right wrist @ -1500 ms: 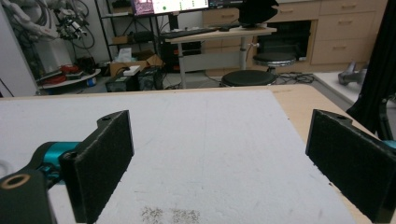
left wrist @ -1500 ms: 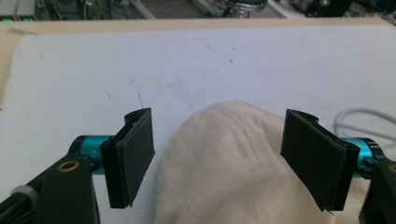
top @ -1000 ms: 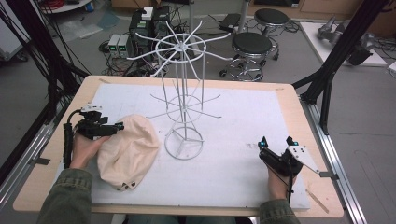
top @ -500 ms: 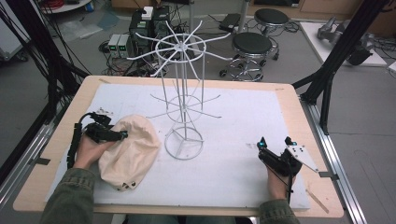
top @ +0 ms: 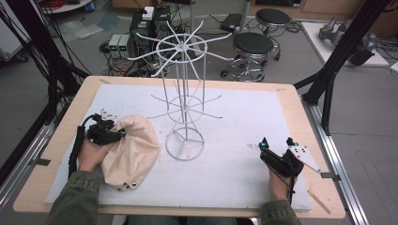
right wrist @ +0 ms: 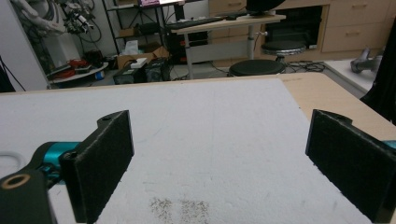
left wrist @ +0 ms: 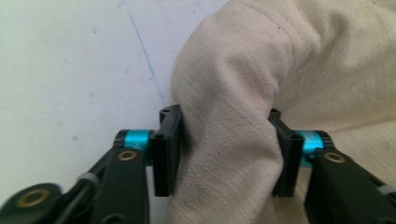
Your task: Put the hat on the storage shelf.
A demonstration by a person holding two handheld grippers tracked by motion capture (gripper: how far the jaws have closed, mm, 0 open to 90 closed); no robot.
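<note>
Two grippers sit on your worktop (top: 244,101), which wears a white, grainy foam sheet. Your left gripper (left wrist: 224,154) is clamped on a thick fold of the cream woven cloth bag (top: 131,152), just left of the white wire rack (top: 185,98). Your right gripper (right wrist: 219,168) rests with jaws wide apart.

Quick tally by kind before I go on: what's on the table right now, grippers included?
Cloth hats: 1, the beige hat
Wire racks: 1, the white wire rack
Grippers: 2, the left gripper and the right gripper
Total: 4
</note>
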